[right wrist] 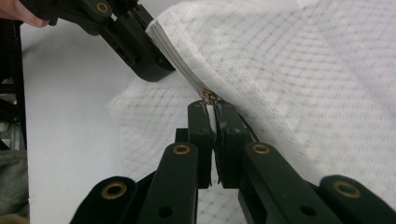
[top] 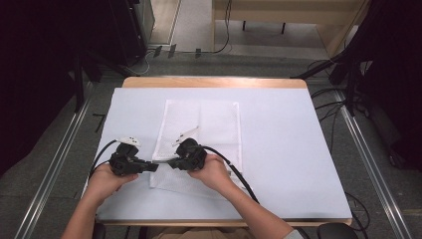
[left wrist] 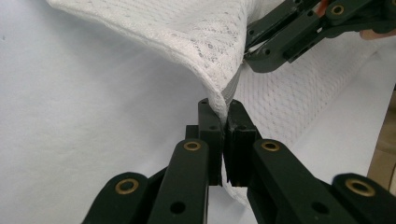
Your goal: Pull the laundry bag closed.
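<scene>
So both tongs are clamped down on the same white mesh cloth (top: 199,134), each pinching its near-left edge. In the high view the left gripper (top: 155,166) points toward the right one, and the right gripper (top: 171,162) points back at it, so the two sets of tips sit just beside each other with the cloth's edge caught between them.

From the left gripper view, the left gripper (left wrist: 224,109) has its jaws squeezed together on a fold of the cloth (left wrist: 196,37), which rises out of the tips and drapes up and away to the left. The right gripper (left wrist: 261,58) shows up just above and to the right of those tips, also biting the same fold.

The right gripper view is pretty much the mirror of that: the right gripper (right wrist: 210,106) is clenched on the cloth (right wrist: 299,65), which spreads out to the right of the jaws, and the left gripper (right wrist: 161,65) sits up and to the left of its tips, holding a stacked-looking edge of several layers.

Past the tongs, the rest of the cloth lies flat on the white-covered table (top: 288,149). The person's hands (top: 107,181) wrap the gripper bodies nearest the table's front edge.
</scene>
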### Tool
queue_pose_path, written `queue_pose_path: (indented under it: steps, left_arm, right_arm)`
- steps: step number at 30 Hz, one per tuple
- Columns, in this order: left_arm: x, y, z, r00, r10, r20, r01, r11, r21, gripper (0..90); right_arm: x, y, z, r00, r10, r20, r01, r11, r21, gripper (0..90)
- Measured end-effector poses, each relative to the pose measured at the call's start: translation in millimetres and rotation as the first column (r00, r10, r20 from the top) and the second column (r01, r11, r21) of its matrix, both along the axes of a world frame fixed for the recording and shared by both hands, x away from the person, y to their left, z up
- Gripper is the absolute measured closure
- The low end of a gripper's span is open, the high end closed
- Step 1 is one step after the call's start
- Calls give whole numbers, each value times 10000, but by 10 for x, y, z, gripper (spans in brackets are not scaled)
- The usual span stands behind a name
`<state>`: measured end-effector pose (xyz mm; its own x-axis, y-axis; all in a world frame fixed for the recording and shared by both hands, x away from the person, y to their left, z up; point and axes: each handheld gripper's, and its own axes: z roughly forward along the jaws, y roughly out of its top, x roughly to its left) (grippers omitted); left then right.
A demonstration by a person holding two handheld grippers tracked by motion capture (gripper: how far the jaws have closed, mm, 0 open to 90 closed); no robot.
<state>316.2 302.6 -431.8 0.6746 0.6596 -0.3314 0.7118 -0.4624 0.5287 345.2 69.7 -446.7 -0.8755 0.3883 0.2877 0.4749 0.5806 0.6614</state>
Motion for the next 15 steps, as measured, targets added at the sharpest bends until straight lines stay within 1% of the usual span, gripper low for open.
queue_pose_path:
  steps: [7,10,15]
  left_arm:
    - [0,10,0,10000,-20,-27,20,10000,-30,877]
    - [-5,4,-1,10000,-13,-25,13,10000,-33,876]
    - [-5,18,-1,10000,-42,-70,42,10000,-12,876]
  right_arm:
    - [3,-84,-22,9999,-114,-68,113,9999,-91,883]
    - [-1,-119,-17,9999,-55,-97,54,9999,-86,882]
    - [-12,-134,-15,10000,-22,-6,22,9998,-190,882]
